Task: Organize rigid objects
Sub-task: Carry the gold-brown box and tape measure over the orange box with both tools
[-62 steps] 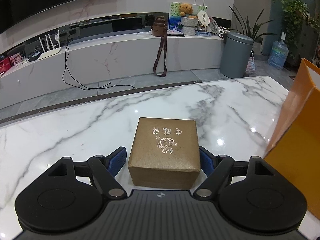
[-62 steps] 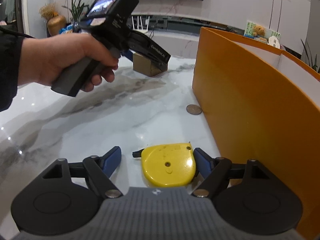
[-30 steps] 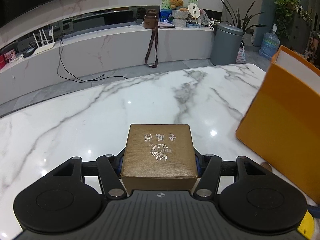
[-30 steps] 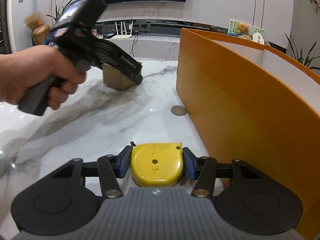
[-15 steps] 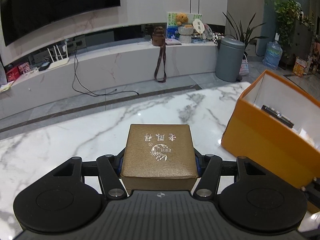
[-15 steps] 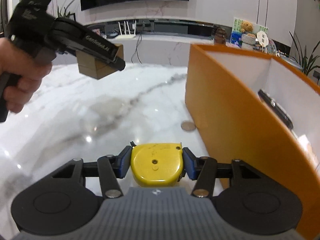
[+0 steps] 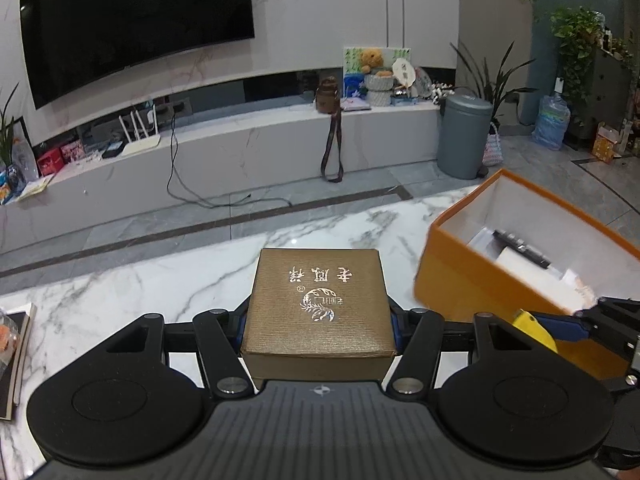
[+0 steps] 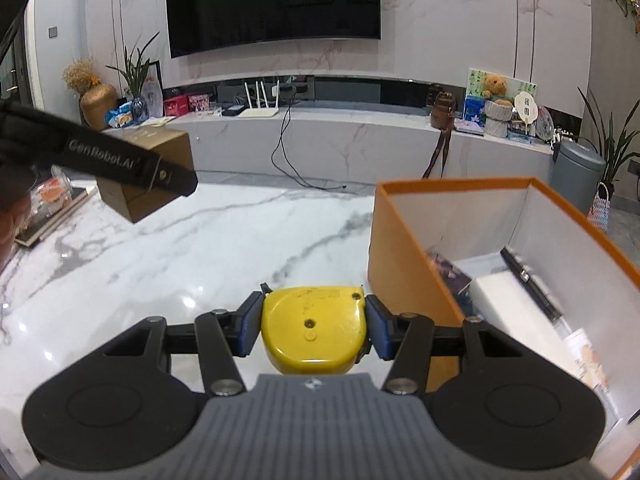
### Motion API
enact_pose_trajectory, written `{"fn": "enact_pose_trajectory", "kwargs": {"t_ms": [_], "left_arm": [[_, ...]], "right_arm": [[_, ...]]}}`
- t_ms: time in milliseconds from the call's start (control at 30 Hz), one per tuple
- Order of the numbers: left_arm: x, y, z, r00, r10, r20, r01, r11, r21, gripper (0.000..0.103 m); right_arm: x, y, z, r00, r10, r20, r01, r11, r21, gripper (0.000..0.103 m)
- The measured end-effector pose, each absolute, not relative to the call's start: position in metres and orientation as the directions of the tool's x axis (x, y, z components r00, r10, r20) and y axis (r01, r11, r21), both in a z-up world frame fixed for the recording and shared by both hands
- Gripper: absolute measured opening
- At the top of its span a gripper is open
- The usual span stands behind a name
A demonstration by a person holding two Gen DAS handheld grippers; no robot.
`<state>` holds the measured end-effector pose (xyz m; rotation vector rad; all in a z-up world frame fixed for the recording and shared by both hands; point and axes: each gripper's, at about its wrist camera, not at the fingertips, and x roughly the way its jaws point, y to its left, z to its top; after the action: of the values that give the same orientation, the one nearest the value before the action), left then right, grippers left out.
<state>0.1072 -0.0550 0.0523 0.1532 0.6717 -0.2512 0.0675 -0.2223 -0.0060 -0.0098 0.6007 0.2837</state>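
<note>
My left gripper (image 7: 318, 322) is shut on a brown gift box (image 7: 318, 300) with silver lettering and holds it high above the marble table (image 7: 160, 296). The box also shows in the right wrist view (image 8: 156, 176), up at the left. My right gripper (image 8: 313, 326) is shut on a yellow tape measure (image 8: 314, 328) and holds it in the air just left of the open orange box (image 8: 404, 240). The orange box sits to the right in the left wrist view (image 7: 472, 280), where the tape measure (image 7: 536, 330) peeks in beside it.
Inside the orange box lie a black pen-like item (image 8: 528, 280), a white box (image 8: 504, 292) and other items. A book and a packet (image 8: 48, 208) sit at the table's left edge. Beyond the table are a TV ledge and a grey bin (image 7: 464, 136).
Both grippers have risen with their loads. The orange box's inside has come more into view from above. The coin by the orange box is no longer in sight.
</note>
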Motion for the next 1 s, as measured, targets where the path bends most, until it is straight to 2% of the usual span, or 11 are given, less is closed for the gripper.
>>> {"fn": "enact_pose_trajectory", "kwargs": {"t_ms": [567,833,1000], "left_arm": [[0.076,-0.141,0.083,0.757,-0.261,-0.598,0.401,0.909,0.11,0.067],[0.09,-0.2,0.074,0.72,-0.306,-0.623,0.47,0.875,0.113,0.067],[0.109,-0.227,0.068,0.675,-0.305,-0.672,0.475,0.876,0.08,0.067]], "right_arm": [[0.05,-0.282,0.041,0.851,0.215,-0.479,-0.191,0.977,0.098,0.054],[0.051,-0.327,0.046,0.861,0.15,-0.486,-0.106,0.987,0.117,0.054],[0.06,-0.353,0.049,0.849,0.113,-0.516,-0.063,0.992,0.113,0.054]]}}
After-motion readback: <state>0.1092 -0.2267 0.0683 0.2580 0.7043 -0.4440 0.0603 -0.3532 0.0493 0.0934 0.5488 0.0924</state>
